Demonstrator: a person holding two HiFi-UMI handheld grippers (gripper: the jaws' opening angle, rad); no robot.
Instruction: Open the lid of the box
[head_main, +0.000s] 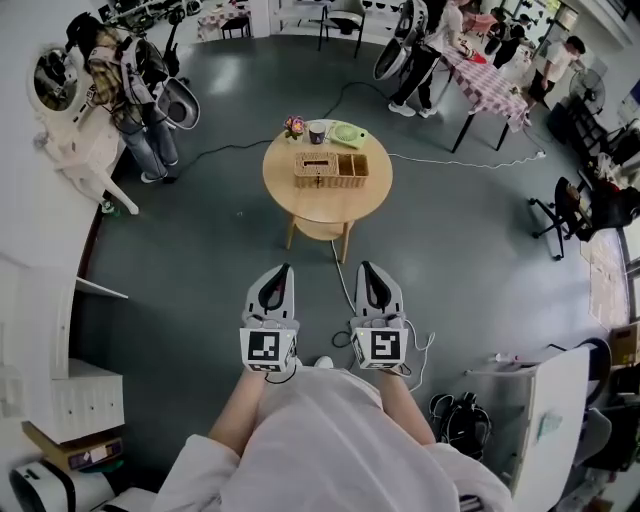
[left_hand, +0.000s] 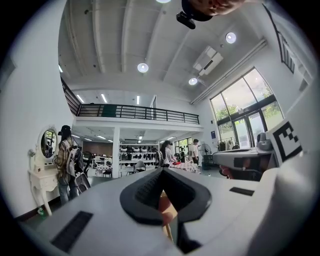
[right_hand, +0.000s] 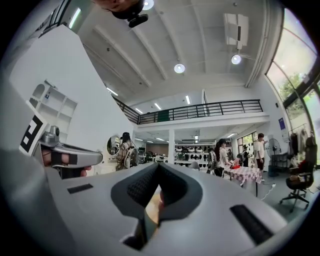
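Observation:
A woven box (head_main: 331, 169) lies on the round wooden table (head_main: 325, 205) ahead of me; its left half looks covered by a flat lid and its right half shows open compartments. Beside it at the back stand a small flower pot (head_main: 294, 126), a cup (head_main: 317, 132) and a green plate (head_main: 347, 134). My left gripper (head_main: 283, 270) and right gripper (head_main: 366, 267) are side by side over the floor, well short of the table and pointing at it. Both are shut with nothing between their jaws. In each gripper view only a brown sliver of the table (left_hand: 167, 210) (right_hand: 150, 207) shows through the jaws.
A person with a backpack (head_main: 130, 90) stands by a white vanity (head_main: 75, 130) at the left. Other people stand at a checkered table (head_main: 490, 85) at the back right. Cables (head_main: 440, 160) cross the grey floor. A white cabinet (head_main: 540, 410) is at my right and shelves (head_main: 85, 395) at my left.

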